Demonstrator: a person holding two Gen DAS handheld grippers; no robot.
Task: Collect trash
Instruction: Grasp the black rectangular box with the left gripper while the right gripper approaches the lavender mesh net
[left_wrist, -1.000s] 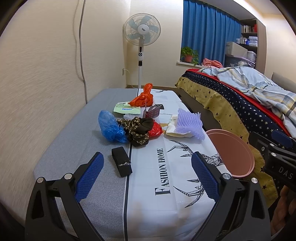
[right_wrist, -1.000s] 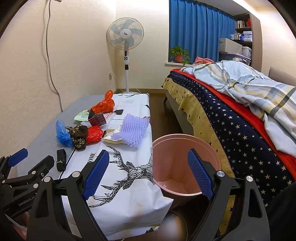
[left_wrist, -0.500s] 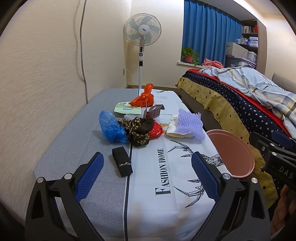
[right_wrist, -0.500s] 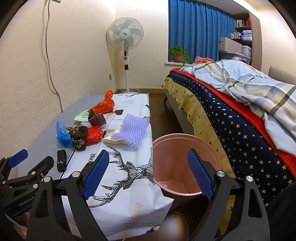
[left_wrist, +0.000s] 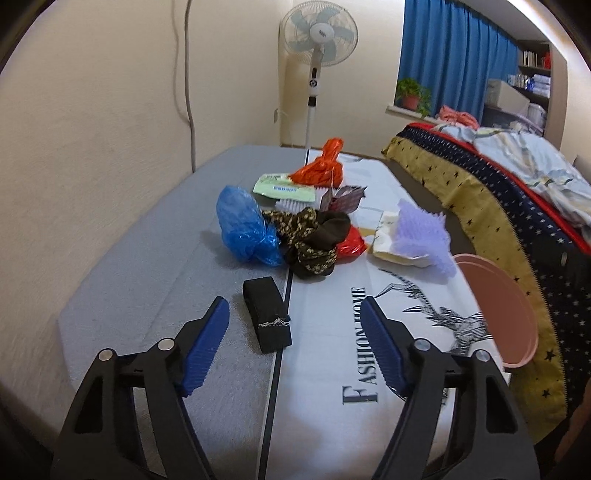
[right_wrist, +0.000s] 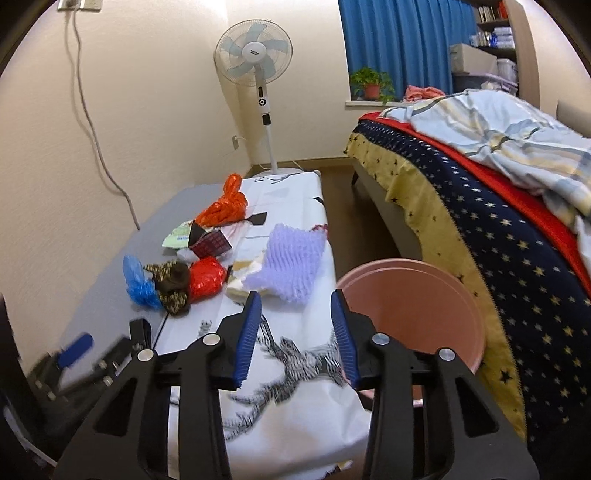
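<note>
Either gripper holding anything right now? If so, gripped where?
Nothing is held. The left gripper and right gripper have both just been closing, but no item sits between either pair of jaws; the trash lies untouched on the table.

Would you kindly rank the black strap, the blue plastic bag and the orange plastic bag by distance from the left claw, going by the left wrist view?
1. black strap, just ahead between the left claw's open fingers.
2. blue plastic bag, farther on, left of the pile.
3. orange plastic bag, at the far end.
</note>
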